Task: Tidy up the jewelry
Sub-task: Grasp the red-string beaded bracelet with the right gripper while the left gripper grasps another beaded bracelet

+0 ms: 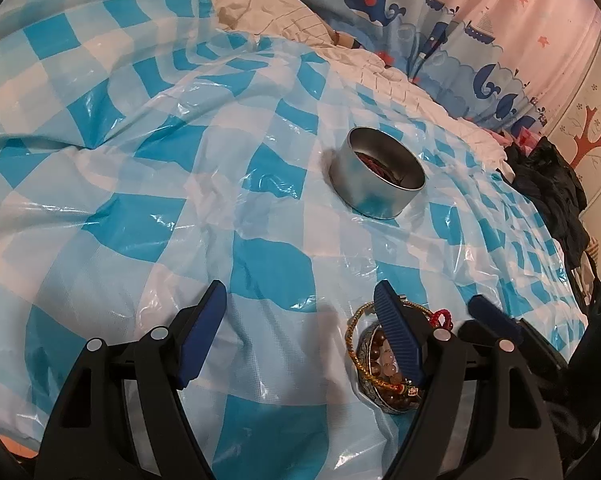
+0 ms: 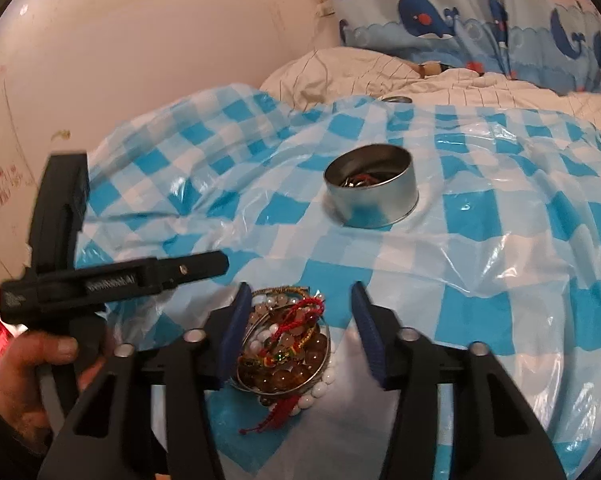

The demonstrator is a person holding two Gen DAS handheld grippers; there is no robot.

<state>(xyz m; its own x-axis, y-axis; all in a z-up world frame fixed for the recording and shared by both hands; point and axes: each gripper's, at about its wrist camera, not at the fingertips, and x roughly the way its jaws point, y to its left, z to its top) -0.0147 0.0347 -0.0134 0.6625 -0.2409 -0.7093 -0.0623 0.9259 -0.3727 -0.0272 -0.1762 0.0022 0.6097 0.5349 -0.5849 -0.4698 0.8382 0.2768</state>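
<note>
- Jewelry pile [image 2: 284, 350] lies between the parted, empty fingers of the right gripper [image 2: 300, 300]; pick-up step.
- Left gripper [image 1: 302, 294] spread, empty.
- Next: pinch one piece, carry toward tin [image 2: 374, 188] at twelve o'clock.

A plastic sheet [image 2: 480, 240] lies over the bed [image 2: 380, 68]. On it stands a round tin [image 2: 374, 200] with some jewelry inside. Nearer the cameras, on the same sheet, lies a heap of bracelets and beads [image 2: 288, 352]. Behind the tin lie a pillow [image 2: 340, 68] and, beyond it, a curtain [image 2: 480, 24].
</note>
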